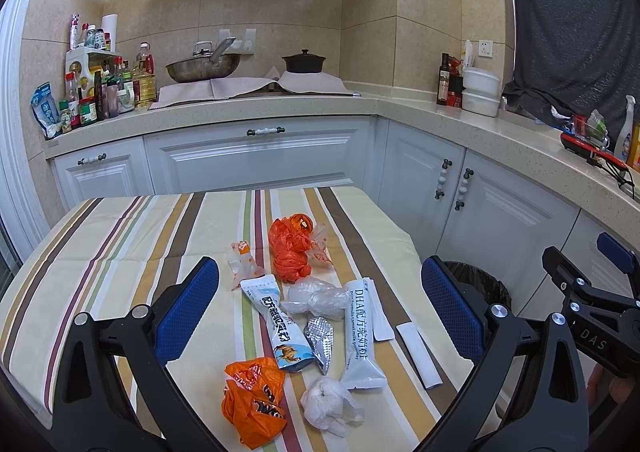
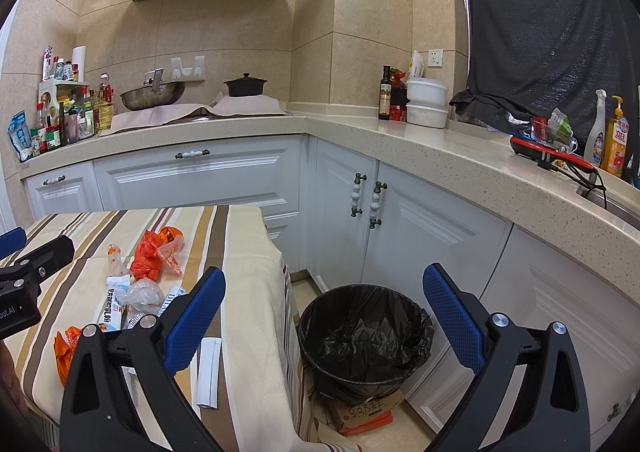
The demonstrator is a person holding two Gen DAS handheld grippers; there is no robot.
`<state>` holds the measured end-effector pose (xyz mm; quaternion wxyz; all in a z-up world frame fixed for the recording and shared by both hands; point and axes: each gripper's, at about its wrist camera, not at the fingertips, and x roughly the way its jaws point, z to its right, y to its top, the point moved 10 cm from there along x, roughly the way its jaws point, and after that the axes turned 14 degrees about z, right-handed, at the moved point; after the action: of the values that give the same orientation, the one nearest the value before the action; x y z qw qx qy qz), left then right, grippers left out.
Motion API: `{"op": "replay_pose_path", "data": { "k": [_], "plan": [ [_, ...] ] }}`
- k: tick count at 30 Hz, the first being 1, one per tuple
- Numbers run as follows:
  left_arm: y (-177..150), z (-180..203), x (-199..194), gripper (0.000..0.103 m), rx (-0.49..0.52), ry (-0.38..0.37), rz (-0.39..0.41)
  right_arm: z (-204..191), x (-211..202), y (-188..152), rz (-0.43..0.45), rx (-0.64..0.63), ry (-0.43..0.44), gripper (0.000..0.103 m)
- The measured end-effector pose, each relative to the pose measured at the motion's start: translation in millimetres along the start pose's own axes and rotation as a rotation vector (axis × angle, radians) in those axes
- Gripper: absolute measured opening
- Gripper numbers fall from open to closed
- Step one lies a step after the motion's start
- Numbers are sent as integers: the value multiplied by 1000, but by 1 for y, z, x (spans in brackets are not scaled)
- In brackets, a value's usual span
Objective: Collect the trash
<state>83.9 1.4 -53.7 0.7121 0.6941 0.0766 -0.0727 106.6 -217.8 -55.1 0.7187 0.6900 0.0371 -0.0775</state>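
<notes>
Several pieces of trash lie on the striped tablecloth (image 1: 120, 236): a crumpled orange bag (image 1: 290, 252), an orange wrapper (image 1: 252, 396), two white-blue milk powder sachets (image 1: 280, 328) (image 1: 362, 332), a clear plastic wad (image 1: 316, 298), a foil packet (image 1: 320, 340), a white tissue ball (image 1: 326, 404) and a white paper strip (image 1: 418, 354). My left gripper (image 1: 320, 308) is open and empty above the pile. My right gripper (image 2: 324, 312) is open and empty, held above the table's right edge and the black-lined trash bin (image 2: 364, 336).
White cabinets (image 2: 420, 236) and a speckled L-shaped counter (image 2: 440, 156) surround the table. On it stand bottles (image 1: 92, 92), a wok (image 1: 204, 66), a black pot (image 1: 304, 61) and white tubs (image 2: 426, 102). A cardboard box (image 2: 364, 410) lies under the bin.
</notes>
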Motion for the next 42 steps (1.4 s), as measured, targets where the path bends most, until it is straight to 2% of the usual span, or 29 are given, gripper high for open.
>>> {"op": "replay_pose_path", "data": {
  "k": [6,12,17,23,26,28,31,33,36,38,42],
  "plan": [
    [-3,0,2,99,-9,-5,-6,-1,1,-1,-2,0,1,96],
    [-14,-5,10,99,-27,-11,-45,-3,8,-7,-21,7,19,96],
    [-39,-23,17,99,-9,4,-115,-23,13,-31,-61,-8,50,96],
    [-73,-49,16,98,15,38,-187,-51,17,-64,-125,-9,127,96],
    [-88,-59,12,92,24,43,-212,-67,20,-85,-175,-15,170,95],
    [-96,-65,11,87,23,46,-228,-74,21,-94,-193,-19,187,94],
    [-106,-70,8,86,18,40,-246,-83,21,-107,-215,-28,211,88],
    [-110,-73,5,86,14,38,-249,-87,22,-113,-228,-28,226,75],
    [-116,-73,2,85,9,29,-261,-89,22,-121,-247,-24,233,71],
    [-120,-72,3,80,9,23,-267,-90,22,-124,-251,-21,236,71],
    [-130,-72,6,79,3,17,-290,-93,23,-126,-252,-29,239,71]
  ]
}}
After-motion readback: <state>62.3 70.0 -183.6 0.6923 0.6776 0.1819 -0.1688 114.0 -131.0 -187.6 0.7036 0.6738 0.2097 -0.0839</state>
